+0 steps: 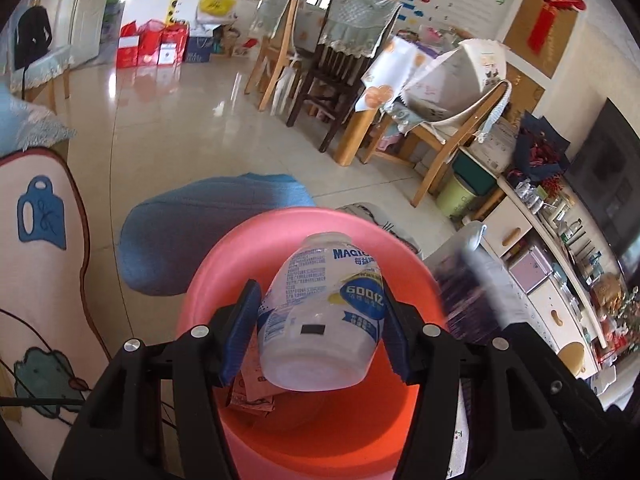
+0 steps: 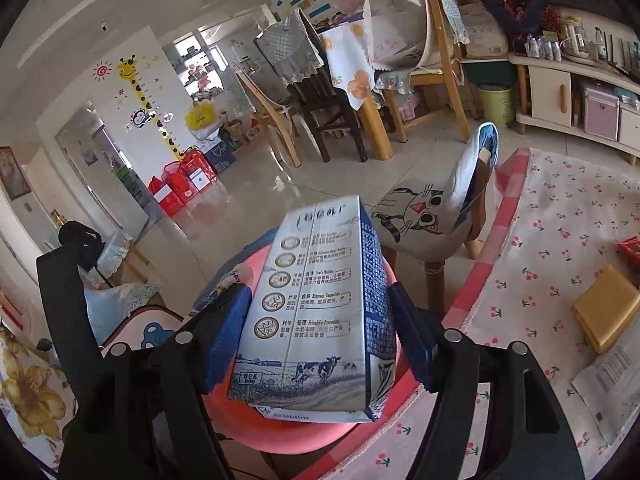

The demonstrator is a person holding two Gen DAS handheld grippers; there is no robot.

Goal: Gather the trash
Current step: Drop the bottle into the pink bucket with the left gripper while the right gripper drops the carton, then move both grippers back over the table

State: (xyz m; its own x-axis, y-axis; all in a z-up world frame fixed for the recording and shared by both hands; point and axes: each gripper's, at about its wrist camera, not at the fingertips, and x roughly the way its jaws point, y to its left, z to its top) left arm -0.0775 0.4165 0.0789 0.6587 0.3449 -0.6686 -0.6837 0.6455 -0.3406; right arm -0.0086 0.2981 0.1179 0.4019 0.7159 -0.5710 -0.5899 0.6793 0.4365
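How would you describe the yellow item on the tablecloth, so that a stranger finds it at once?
Start at the table with the cherry-print tablecloth and its pink checked border. Near its right edge lies a flat yellow packet, beside a printed white paper. It is the only plain mustard-yellow thing there.

The red bin point(image 1: 304, 432) stands open-topped, with paper scraps point(image 1: 256, 394) low inside. A plastic bottle point(image 1: 320, 320) and a milk carton point(image 2: 312, 320) crowd the space above its rim. A cat-print stool point(image 2: 424, 224) stands close beside the bin, at the table's point(image 2: 560, 240) edge.
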